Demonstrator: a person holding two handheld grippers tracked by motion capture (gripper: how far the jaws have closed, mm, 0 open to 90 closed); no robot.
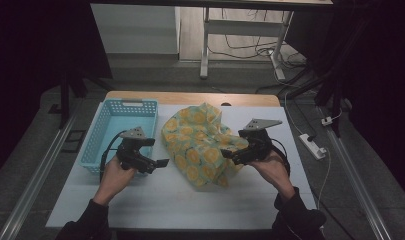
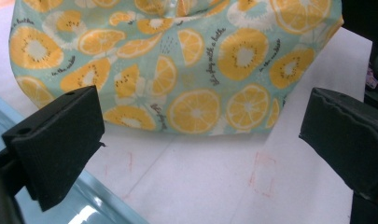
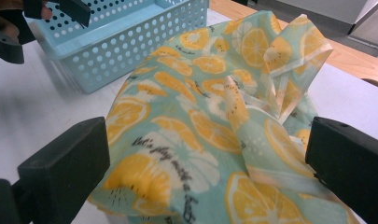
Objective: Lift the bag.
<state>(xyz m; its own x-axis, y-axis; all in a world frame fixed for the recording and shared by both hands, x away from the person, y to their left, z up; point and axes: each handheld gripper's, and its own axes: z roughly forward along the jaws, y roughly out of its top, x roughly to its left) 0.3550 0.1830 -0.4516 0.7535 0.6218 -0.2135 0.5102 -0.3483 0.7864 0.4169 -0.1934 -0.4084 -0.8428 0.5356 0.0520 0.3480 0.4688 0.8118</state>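
High view first: the cloth (image 1: 202,142), pale green with orange slices printed on it, lies crumpled in the middle of the white table (image 1: 155,200), just right of the blue basket (image 1: 121,132). The left claw (image 1: 157,163) hangs near the cloth's left edge, and the right claw (image 1: 230,156) is at its right edge, low over the folds. I judge the step in hand is to take hold of the cloth from both sides, so each claw should go down on an edge or a corner, not on the thick middle.

Left gripper view: the jaws of the left claw (image 2: 196,135) stand wide apart with nothing between them, only bare table. The rounded near edge of the cloth (image 2: 177,60) lies ahead of them, not touched. It would be good to move forward and low, so that one jaw slides under the hem.

Right gripper view: the right claw (image 3: 207,158) is released too, its jaws spread wide on either side of the cloth (image 3: 186,121), and I cannot see them pressing it. A loose fold stands up between them; closing on this single fold is better than catching many layers. The basket (image 3: 126,42) is on the far left.
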